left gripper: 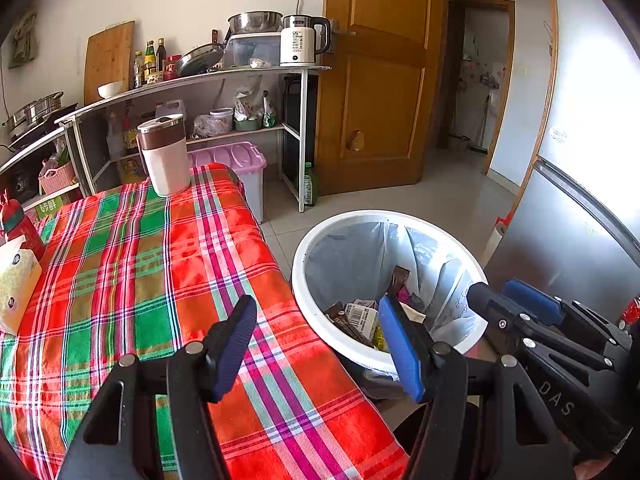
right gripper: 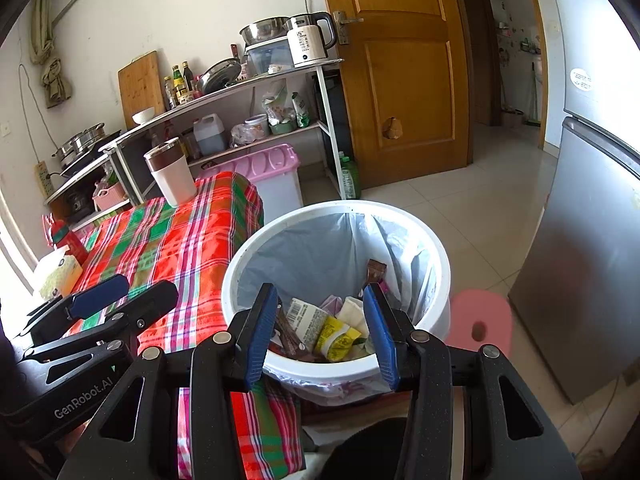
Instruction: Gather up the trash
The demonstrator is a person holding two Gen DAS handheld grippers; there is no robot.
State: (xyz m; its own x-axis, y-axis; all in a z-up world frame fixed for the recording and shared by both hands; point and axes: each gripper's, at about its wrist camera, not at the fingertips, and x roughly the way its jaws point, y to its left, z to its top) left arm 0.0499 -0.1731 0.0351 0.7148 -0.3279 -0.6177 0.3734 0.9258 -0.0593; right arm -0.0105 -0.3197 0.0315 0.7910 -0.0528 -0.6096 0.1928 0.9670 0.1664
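Below and between the spread, empty fingers of the right gripper [right gripper: 317,328], at lower centre, lies the bin [right gripper: 438,280]; the left gripper [left gripper: 318,346], likewise spread and empty, straddles the tablecloth [left gripper: 132,264] edge.

Left black plastic two-finger gripper [left gripper: 318,350]: blue ribbed pads [left gripper: 402,354], silver pivot screws, triangular cut-outs in arms, white "GenRobot.AI" lettering on side. Right black plastic two-finger gripper [right gripper: 320,334]: same build, blue ribbed pads [right gripper: 380,336], silver screws, "DAS" lettering.
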